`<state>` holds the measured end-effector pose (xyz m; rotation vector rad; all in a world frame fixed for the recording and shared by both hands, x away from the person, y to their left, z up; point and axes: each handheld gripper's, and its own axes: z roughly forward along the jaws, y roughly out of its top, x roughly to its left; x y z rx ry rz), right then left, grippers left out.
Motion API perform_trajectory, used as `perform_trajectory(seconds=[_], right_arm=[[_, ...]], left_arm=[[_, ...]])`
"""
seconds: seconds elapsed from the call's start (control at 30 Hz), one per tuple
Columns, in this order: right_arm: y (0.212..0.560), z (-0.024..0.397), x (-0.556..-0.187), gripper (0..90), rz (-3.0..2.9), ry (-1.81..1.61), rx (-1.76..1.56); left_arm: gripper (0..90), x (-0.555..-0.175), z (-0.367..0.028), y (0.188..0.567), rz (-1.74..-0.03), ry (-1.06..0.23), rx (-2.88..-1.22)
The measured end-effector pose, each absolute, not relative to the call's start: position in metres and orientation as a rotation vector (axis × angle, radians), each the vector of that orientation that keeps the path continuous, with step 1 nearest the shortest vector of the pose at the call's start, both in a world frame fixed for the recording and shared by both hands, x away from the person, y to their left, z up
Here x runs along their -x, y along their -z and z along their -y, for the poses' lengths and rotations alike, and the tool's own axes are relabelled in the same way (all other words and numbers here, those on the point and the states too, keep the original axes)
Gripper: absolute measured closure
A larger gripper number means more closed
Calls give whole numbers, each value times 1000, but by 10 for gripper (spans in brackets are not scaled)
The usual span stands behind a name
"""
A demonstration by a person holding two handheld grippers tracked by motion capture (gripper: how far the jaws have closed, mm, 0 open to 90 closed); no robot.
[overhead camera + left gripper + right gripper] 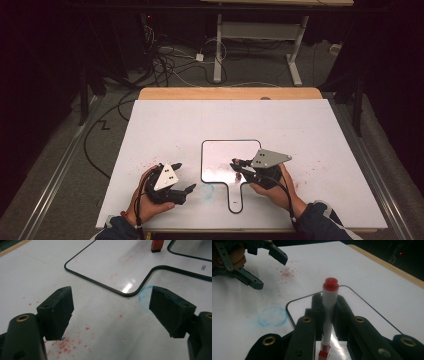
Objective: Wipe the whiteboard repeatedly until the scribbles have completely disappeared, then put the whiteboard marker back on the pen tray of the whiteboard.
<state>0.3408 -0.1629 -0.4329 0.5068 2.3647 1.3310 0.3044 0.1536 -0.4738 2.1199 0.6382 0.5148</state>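
Your right claw (329,315) pinches a red marker (329,307) over the small whiteboard (220,155); your left claw (112,312) gapes wide above bare bench (310,130).

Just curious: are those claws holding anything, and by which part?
The right claw grips a red-capped marker around its barrel. The left claw is open, holding nothing.

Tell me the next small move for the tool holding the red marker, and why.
Probably lower the right tool so the white-barrelled red marker meets the small black-rimmed paddle-shaped whiteboard: it is clamped upright over the board, whose surface bears only faint smudges. The left tool hangs open, off the board.
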Motion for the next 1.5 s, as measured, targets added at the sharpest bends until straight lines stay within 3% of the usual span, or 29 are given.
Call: perform_trajectory(seconds=[0.67, 0.97, 1.27, 1.5], right_arm=[[438, 179, -383, 812, -2222, -1321, -601], [441, 152, -358, 811, -2298, -1396, -504], [436, 186, -375, 812, -2223, -1289, -636], [439, 165, -355, 811, -2330, -1426, -532]], left_arm=[[194, -302, -155, 476, -645, -513, -2125], [194, -301, -152, 473, -625, -517, -2135], [193, -299, -152, 473, -620, -514, -2136], [192, -297, -154, 473, -626, -516, -2134]])
